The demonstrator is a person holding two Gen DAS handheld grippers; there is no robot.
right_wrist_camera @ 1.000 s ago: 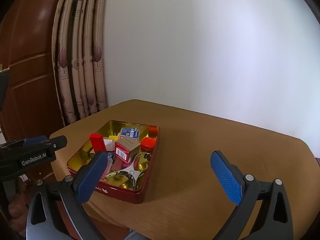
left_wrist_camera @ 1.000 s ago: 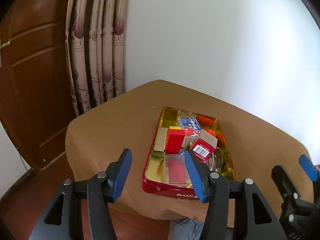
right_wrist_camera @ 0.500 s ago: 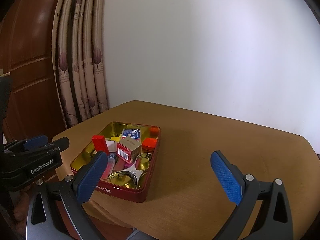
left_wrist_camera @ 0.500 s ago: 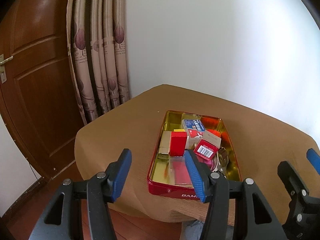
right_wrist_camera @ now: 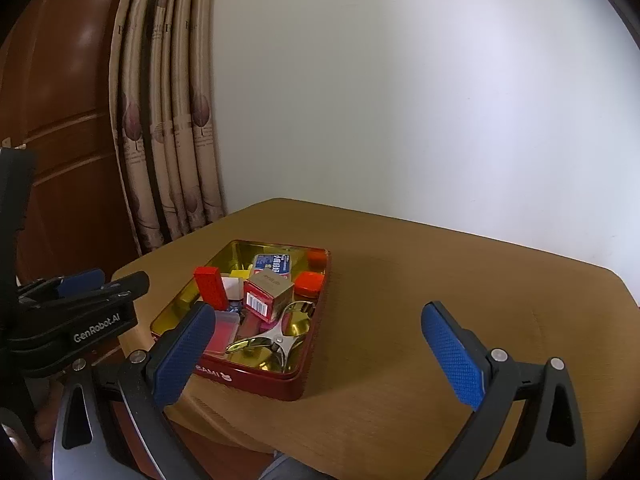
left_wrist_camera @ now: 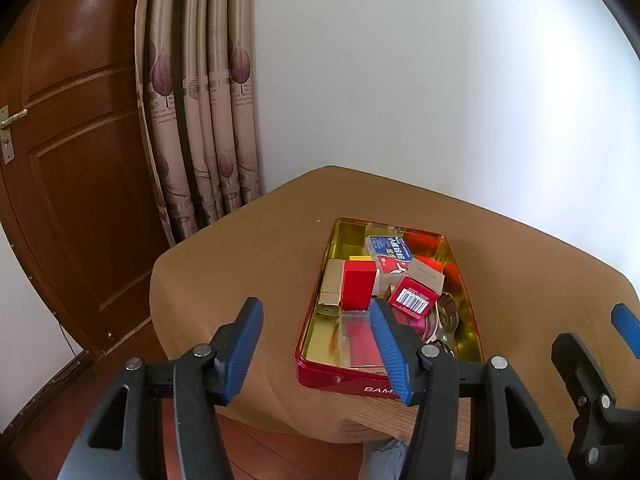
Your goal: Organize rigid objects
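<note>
Red tin (right_wrist_camera: 256,378) of small boxes on table (right_wrist_camera: 400,300) — curtain (left_wrist_camera: 200,120) behind, both grippers (left_wrist_camera: 316,346) (right_wrist_camera: 320,356) apart, empty

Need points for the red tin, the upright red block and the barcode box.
red tin (right_wrist_camera: 256,378), right wrist view, on its near outer wall.
upright red block (left_wrist_camera: 357,286), left wrist view, on its broad front face.
barcode box (right_wrist_camera: 258,301), right wrist view, on its red end face with the barcode.
</note>
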